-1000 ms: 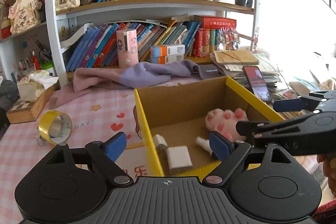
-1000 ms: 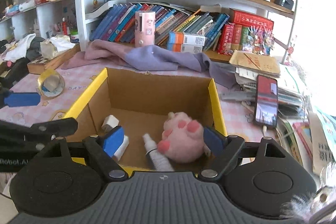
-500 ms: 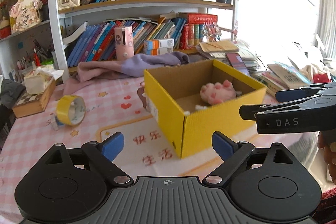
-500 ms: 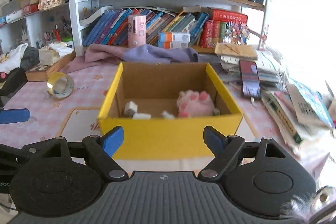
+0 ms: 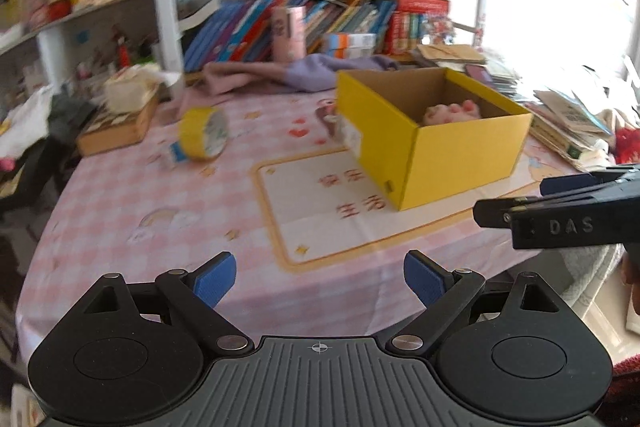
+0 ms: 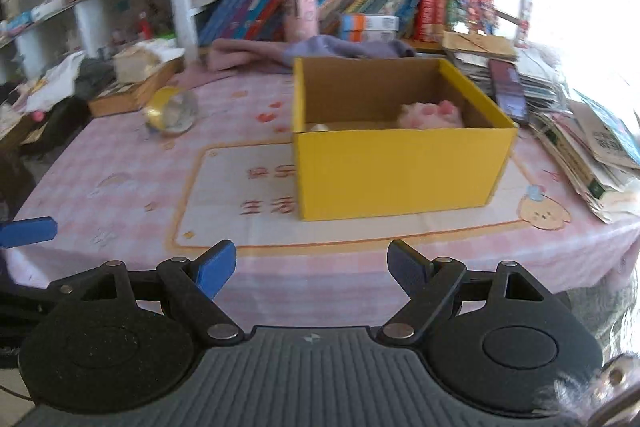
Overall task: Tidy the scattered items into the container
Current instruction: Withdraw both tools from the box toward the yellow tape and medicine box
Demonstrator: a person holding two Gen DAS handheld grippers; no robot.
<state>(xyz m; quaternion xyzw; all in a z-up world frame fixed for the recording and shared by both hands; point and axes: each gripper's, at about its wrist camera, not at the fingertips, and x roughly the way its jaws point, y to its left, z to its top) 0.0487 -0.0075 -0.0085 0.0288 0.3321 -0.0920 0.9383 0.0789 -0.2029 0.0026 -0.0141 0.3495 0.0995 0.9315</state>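
Yellow box (image 6: 400,171) farther off, both grippers withdrawn

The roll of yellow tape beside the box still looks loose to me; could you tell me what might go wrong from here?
1. The yellow tape roll stands on its edge, so a clumsy touch may send it rolling towards the table's left edge.
2. Both the left gripper and the right gripper are open, empty and well short of it, so the yellow box may be taken for finished.
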